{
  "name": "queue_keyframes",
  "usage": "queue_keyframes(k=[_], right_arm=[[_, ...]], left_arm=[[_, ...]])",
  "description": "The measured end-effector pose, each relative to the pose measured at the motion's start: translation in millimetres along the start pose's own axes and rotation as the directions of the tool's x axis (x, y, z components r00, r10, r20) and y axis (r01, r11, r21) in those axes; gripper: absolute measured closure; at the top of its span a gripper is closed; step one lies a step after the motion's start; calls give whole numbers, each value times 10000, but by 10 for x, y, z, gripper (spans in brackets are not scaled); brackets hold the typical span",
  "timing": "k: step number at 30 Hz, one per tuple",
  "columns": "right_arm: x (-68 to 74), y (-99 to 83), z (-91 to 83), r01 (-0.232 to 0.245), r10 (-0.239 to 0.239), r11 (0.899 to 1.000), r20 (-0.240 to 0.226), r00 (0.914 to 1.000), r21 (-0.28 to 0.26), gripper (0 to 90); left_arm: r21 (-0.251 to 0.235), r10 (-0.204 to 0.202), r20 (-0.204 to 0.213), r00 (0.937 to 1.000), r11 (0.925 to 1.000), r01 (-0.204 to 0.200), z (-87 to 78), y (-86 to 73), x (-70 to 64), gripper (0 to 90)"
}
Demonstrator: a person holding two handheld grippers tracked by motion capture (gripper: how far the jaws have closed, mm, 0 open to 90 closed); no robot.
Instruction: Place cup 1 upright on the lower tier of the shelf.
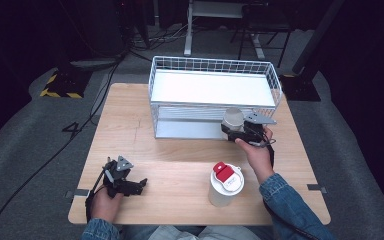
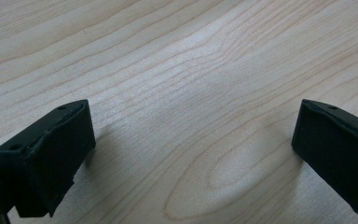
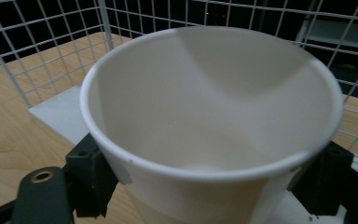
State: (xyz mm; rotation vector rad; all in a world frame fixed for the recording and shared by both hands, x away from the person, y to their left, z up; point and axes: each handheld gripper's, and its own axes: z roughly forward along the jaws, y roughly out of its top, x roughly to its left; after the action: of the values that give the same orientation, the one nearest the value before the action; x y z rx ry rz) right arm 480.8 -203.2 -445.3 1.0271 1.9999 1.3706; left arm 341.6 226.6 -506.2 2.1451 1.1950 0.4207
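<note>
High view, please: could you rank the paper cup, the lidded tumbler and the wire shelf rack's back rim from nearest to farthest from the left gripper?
From the left gripper:
1. Lidded tumbler, front right of the table.
2. Paper cup, in the right gripper, at the rack's front.
3. Rack's back rim, at the far edge.

Background stuff first: the white wire rack (image 1: 152,85) sits toward the far edge of the light wooden table (image 1: 170,160), with a white shelf panel on top and another one lower down. In front of the rack, toward the near edge and a bit right, there's a white tumbler (image 1: 225,184) standing upright, lid on, red flap on top. Off to the rack's left on the grey floor is a yellow-and-black striped base (image 1: 60,85), with a black cable (image 1: 55,150) trailing forward from it.
</note>
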Motion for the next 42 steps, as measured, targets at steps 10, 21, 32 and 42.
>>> queue_keyframes(k=[10, 21, 32, 42], right_arm=[[-65, -104, 164, -357, 366, 9992, 602, 9975, -150, 211], [-58, -176, 308, -284, 308, 9992, 969, 9948, -266, 211], [-86, -203, 367, -516, 549, 9982, 1118, 9922, -322, 210], [-131, -205, 379, -572, 581, 9983, 967, 9936, -123, 129]], left_arm=[[-1, -1, 0, 10000, 10000, 1, 0, 0, 0, 0], [14, 2, 19, 10000, 10000, -2, -1, 0, -1, 0], [17, 1, 21, 10000, 10000, -1, -1, 0, -1, 0], [16, 46, 31, 10000, 10000, -46, -1, 0, 0, 0]])
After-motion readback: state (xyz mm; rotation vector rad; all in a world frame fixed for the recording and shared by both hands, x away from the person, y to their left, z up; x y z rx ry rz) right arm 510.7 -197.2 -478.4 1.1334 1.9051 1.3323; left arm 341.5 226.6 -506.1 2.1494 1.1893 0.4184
